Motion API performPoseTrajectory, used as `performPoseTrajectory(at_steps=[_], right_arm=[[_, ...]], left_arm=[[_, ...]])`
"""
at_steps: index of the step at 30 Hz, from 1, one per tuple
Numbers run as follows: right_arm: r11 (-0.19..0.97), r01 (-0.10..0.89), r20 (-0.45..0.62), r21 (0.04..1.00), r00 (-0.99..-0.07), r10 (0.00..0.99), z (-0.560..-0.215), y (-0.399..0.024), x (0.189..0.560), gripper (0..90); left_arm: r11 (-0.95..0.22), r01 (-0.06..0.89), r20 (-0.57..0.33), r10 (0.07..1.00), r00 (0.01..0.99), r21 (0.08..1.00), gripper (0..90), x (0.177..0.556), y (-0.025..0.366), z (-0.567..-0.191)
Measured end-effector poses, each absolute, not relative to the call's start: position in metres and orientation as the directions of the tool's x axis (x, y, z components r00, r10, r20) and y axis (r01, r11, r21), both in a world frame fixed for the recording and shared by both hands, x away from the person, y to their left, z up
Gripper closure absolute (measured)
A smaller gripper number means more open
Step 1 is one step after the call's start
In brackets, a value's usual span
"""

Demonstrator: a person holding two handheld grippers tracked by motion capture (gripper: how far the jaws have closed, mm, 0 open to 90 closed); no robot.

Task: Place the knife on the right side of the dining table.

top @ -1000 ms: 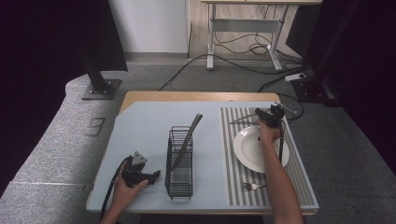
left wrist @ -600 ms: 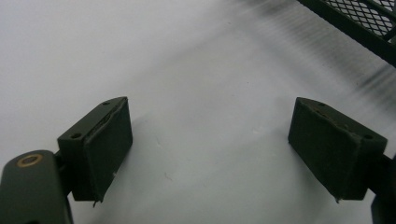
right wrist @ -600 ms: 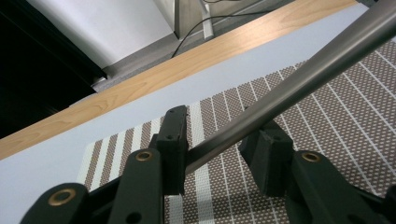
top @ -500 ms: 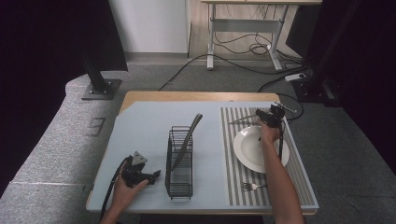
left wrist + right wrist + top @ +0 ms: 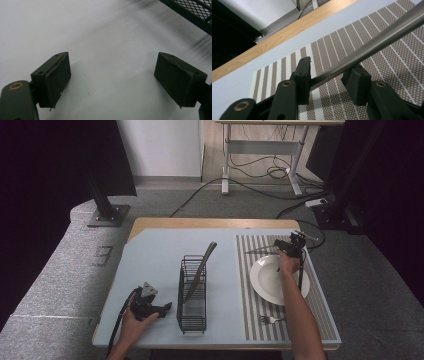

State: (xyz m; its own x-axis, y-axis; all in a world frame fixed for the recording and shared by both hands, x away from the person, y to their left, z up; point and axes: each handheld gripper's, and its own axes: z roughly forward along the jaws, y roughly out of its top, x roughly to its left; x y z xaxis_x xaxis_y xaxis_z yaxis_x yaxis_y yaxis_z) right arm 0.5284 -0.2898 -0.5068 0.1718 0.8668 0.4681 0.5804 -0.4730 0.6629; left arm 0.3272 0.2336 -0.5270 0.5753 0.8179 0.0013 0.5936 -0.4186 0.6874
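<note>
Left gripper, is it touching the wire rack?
Apart. The left gripper view shows the open left gripper with bare table between it and the rack.

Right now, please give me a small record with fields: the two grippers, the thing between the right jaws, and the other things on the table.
left gripper: open, nothing between jaws, beside black wire rack
right gripper: jaws just opening, long metal utensil handle between them
handle rests: over striped brown placemat
white round plate: on placemat
silver fork: on placemat, near edge
rack content: one dark utensil
</note>
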Motion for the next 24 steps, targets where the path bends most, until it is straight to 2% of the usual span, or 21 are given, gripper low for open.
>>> performPoseTrajectory(at_steps=[12,15,20,24], right_arm=[[-0.473,0.616,0.459,0.630,0.196,0.867,-0.506,-0.291,0.529,56.5],[-0.442,0.626,0.418,0.642,0.197,0.887,-0.505,-0.289,0.528,56.4],[-0.449,0.629,0.425,0.634,0.201,0.882,-0.505,-0.292,0.527,55.9],[-0.443,0.603,0.412,0.663,0.200,0.889,-0.498,-0.299,0.524,55.2]], left_arm=[[-0.419,0.593,0.002,0.818,0.575,0.687,13.1,0.327,0.234,-0.527],[-0.419,0.593,0.002,0.818,0.576,0.687,13.1,0.327,0.234,-0.527],[-0.419,0.593,0.002,0.818,0.575,0.687,13.1,0.327,0.234,-0.527],[-0.419,0.593,0.001,0.818,0.575,0.687,13.1,0.327,0.234,-0.527]])
